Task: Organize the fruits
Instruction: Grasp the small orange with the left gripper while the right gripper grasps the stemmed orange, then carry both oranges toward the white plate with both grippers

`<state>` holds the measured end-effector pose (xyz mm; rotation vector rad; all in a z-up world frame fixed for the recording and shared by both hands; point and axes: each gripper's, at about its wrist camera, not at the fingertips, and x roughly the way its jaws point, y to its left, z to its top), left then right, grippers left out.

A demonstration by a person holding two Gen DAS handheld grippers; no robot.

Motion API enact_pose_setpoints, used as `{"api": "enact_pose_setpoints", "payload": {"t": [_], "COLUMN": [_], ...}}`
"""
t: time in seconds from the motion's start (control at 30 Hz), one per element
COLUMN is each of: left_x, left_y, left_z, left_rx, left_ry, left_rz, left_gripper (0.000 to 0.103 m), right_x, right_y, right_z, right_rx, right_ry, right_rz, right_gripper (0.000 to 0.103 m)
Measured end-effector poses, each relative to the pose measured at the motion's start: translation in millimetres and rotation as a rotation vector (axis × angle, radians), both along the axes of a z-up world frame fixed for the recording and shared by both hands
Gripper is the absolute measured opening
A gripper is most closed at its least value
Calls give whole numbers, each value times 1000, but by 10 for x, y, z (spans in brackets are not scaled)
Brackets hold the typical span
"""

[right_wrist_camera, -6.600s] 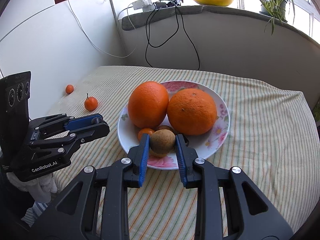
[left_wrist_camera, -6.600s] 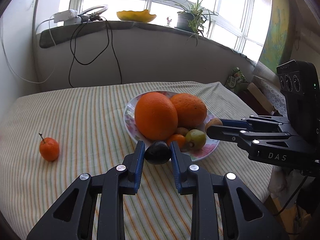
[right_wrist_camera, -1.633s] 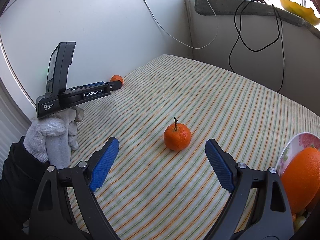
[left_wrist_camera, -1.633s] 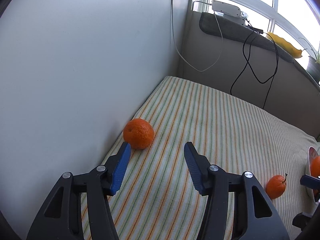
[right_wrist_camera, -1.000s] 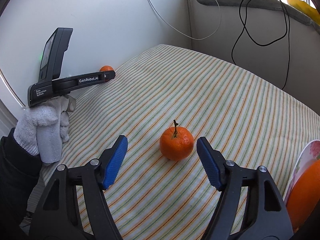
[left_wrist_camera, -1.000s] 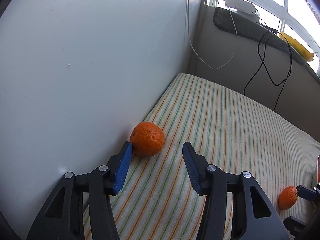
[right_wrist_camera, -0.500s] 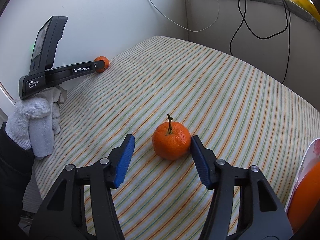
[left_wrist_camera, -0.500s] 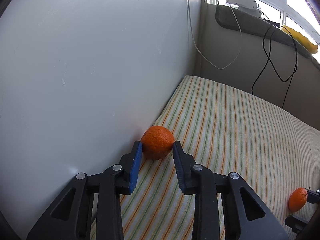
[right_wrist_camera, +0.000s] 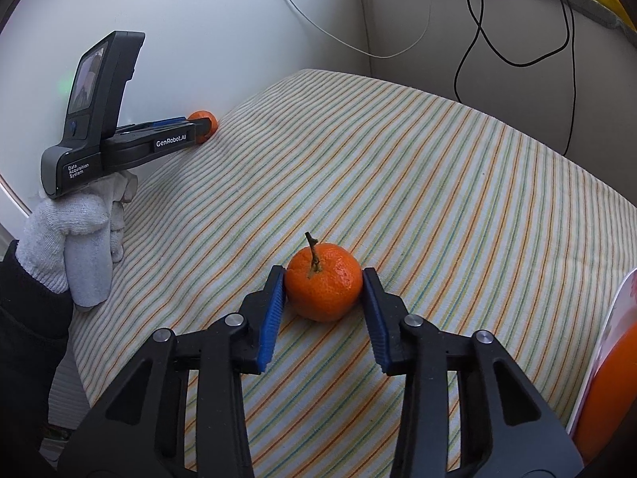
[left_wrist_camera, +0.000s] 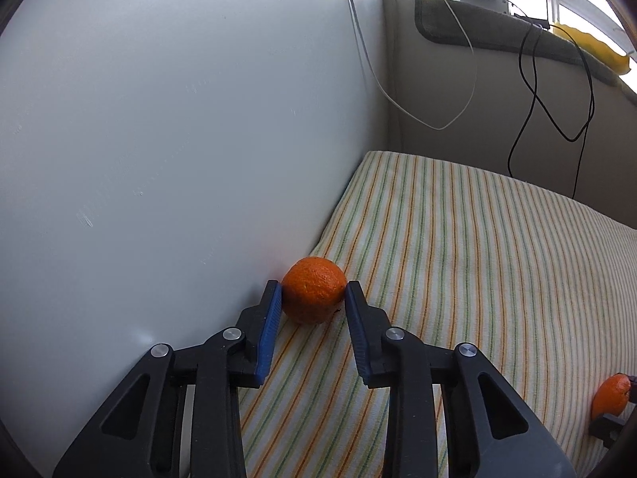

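A white wall point(left_wrist_camera: 159, 127) runs along the left edge of the worktop point(right_wrist_camera: 398, 183), whose striped cloth lies bare and wide across the middle and far side, up to the grey ledge with hanging cables point(right_wrist_camera: 517, 40). At the right edge the rim of a floral plate point(right_wrist_camera: 615, 318) shows, an orange point(right_wrist_camera: 613, 406) on it.

The left gripper point(left_wrist_camera: 312, 298), held in a white-gloved hand point(right_wrist_camera: 75, 231), points down along the wall; its jaws have just closed and now clench a small mandarin point(left_wrist_camera: 314, 294) that sits against the wall at the cloth's left edge.

The right gripper point(right_wrist_camera: 323, 283) tilts down over open cloth, its jaws having just been closing, both pads now pressing the stemmed mandarin point(right_wrist_camera: 324, 279) near the worktop's middle, well apart from the first.
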<state>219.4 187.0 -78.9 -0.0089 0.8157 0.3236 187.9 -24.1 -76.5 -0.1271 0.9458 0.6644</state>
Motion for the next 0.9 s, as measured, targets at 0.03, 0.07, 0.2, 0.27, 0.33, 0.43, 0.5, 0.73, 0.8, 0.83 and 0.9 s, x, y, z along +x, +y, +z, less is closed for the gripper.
{"api": "enact_pose_setpoints", "payload": {"t": [0.03,0.07,0.2,0.27,0.33,0.43,0.5,0.73,0.8,0.83,0.9], "left_x": [-24,-42,-115,-168,-210,-251,-279,-445,-501,-535,-575], "left_y": [11,21,34,1,-45,-96,-148,-277,-330,-362,-408], "left_z": [5,13,47,58,79,107,117,165,197,215,247], "left_rx": [-12,-23,-53,-54,-50,-61,-62,-101,-104,-109,-121], "left_ry": [-6,-13,-36,-41,-48,-59,-63,-84,-92,-96,-102], "left_rz": [-4,-6,-12,-23,-37,-56,-68,-110,-127,-139,-159], "left_gripper": [30,30,30,30,30,30,30,30,30,30,30], "right_x": [0,-7,-15,-22,-27,-29,-45,-193,-239,-254,-283], "right_y": [-11,-23,-58,-74,-77,-86,-102,-182,-205,-218,-258], "right_z": [1,3,11,25,45,67,89,201,243,260,285], "right_rx": [3,8,22,28,32,38,42,51,55,58,63], "right_ry": [-2,-2,-3,-7,-12,-17,-21,-41,-48,-51,-54], "right_rz": [-1,-2,-7,-7,-6,-9,-13,-14,-16,-17,-20], "right_gripper": [40,40,39,39,39,39,39,39,39,39,39]}}
